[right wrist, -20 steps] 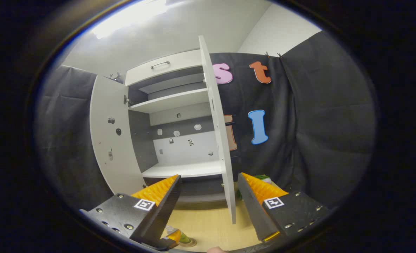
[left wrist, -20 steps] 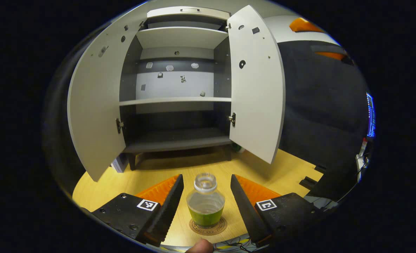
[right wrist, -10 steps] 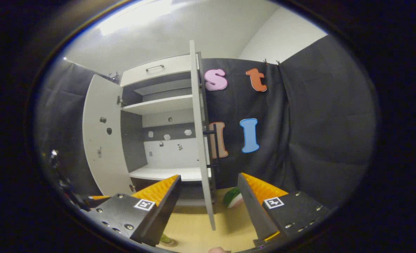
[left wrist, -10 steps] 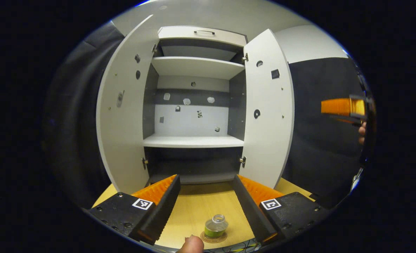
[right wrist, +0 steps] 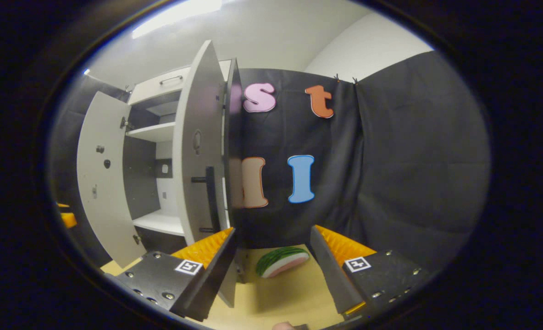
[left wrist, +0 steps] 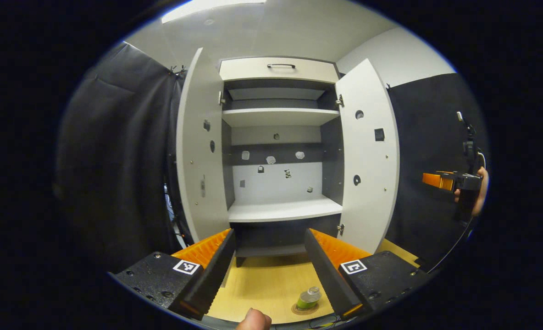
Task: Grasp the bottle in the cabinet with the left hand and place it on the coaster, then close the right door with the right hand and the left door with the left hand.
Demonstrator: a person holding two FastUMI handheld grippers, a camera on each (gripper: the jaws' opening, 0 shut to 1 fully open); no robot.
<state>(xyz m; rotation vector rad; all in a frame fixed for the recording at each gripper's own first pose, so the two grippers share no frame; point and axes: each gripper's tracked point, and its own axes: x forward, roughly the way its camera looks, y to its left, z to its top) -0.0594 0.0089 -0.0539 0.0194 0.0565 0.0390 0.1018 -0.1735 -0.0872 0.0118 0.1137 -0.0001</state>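
the bottle (left wrist: 308,298) stands upright on the round coaster (left wrist: 305,309) on the wooden worktop (left wrist: 262,288), in front of the cabinet (left wrist: 278,137). both cabinet doors are open: the left door (left wrist: 200,156) and the right door (left wrist: 370,156). the left gripper (left wrist: 267,256) is spread open above the worktop, grasping nothing, clear of the bottle. the right gripper (right wrist: 271,256) is also spread open and empty, near the outer face of the right door by its dark handle (right wrist: 209,197). a watermelon slice (right wrist: 281,261) lies on the worktop.
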